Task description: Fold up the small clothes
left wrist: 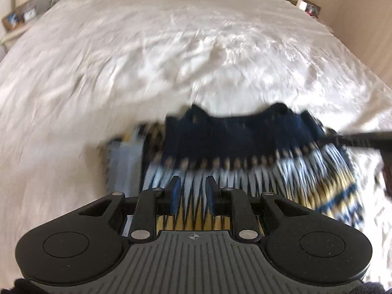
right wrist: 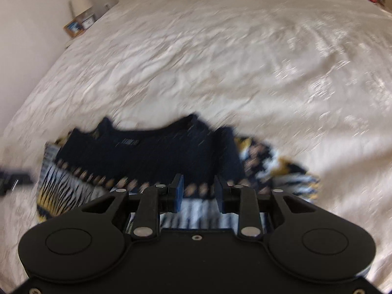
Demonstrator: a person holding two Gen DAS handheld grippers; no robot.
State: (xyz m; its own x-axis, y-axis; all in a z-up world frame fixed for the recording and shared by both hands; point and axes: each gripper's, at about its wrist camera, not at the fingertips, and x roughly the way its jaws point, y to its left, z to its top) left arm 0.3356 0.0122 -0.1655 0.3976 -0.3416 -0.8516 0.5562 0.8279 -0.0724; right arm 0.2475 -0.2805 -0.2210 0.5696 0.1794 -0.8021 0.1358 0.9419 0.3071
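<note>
A small knit sweater (left wrist: 235,142) with a navy top and blue, white and yellow pattern lies on the white bed; it also shows in the right wrist view (right wrist: 156,154). Both views are motion-blurred. My left gripper (left wrist: 193,183) is open, hovering over the sweater's patterned lower part, nothing between its fingers. My right gripper (right wrist: 199,183) is open above the patterned band below the navy part, also empty. The right gripper's dark finger (left wrist: 362,140) enters the left wrist view at the right edge, and the left gripper (right wrist: 12,178) shows at the left edge of the right wrist view.
The white wrinkled bedspread (left wrist: 171,49) fills most of both views. A bedside table with a lamp and small framed items (right wrist: 78,22) stands at the far left. More small items (left wrist: 306,5) sit at the far right by a beige wall.
</note>
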